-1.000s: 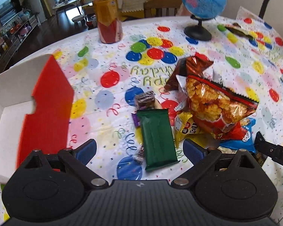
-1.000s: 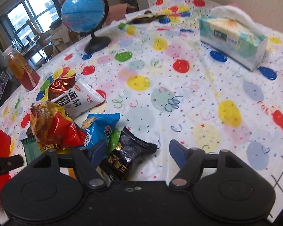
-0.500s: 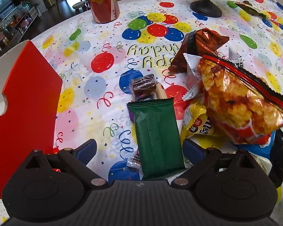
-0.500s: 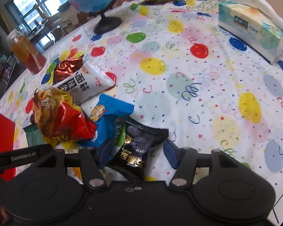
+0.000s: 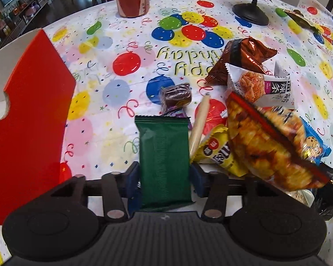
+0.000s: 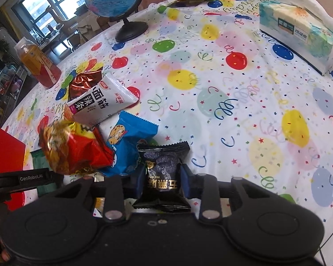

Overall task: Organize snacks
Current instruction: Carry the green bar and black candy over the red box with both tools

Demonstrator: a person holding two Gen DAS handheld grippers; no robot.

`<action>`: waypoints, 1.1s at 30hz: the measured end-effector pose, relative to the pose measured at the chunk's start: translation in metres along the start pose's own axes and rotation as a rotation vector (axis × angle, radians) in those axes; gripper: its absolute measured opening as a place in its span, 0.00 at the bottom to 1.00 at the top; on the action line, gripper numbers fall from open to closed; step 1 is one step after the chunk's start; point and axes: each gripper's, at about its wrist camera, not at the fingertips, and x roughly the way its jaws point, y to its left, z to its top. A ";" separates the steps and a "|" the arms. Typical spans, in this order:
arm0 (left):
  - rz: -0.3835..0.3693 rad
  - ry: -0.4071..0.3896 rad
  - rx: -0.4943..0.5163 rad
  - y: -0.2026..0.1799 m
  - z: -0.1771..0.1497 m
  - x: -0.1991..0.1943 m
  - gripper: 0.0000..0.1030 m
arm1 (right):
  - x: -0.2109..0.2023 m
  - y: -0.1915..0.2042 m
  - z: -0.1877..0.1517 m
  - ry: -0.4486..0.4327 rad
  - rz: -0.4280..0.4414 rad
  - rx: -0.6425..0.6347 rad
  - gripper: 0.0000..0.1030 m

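Glossy balloon-print tablecloth [image 5: 126, 51]; left gripper [image 5: 164, 177] pinches ribbed green wrapper [image 5: 164, 159]

Our left gripper [image 5: 165, 175] sat low over the table, pointing toward the far side, its two blue-padded fingers [image 5: 132, 178] drawn in until both pads pressed the long sides of the green packet [image 5: 164, 161]. The black finger links angled inward above the round housings near the camera.

Our right gripper [image 6: 163, 180] was likewise low and level, its blue pads [image 6: 185, 180] pinched against the left and right edges of the black packet [image 6: 163, 177]. In the right wrist view, the left gripper's black body showed at the near left edge.
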 end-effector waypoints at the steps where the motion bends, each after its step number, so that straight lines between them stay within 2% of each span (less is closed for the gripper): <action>1: -0.003 0.003 -0.007 0.002 -0.001 -0.001 0.43 | -0.002 -0.002 0.000 -0.002 0.006 0.000 0.30; 9: -0.024 0.021 -0.061 0.020 -0.012 -0.023 0.40 | -0.023 -0.009 -0.004 -0.015 0.043 -0.003 0.29; 16: -0.058 -0.005 -0.105 0.033 -0.022 -0.057 0.40 | -0.049 0.003 -0.003 -0.042 0.104 -0.056 0.29; 24: -0.098 -0.052 -0.136 0.059 -0.027 -0.103 0.40 | -0.080 0.045 0.003 -0.075 0.166 -0.167 0.29; 33: -0.122 -0.117 -0.137 0.110 -0.026 -0.144 0.40 | -0.104 0.116 0.000 -0.090 0.208 -0.270 0.29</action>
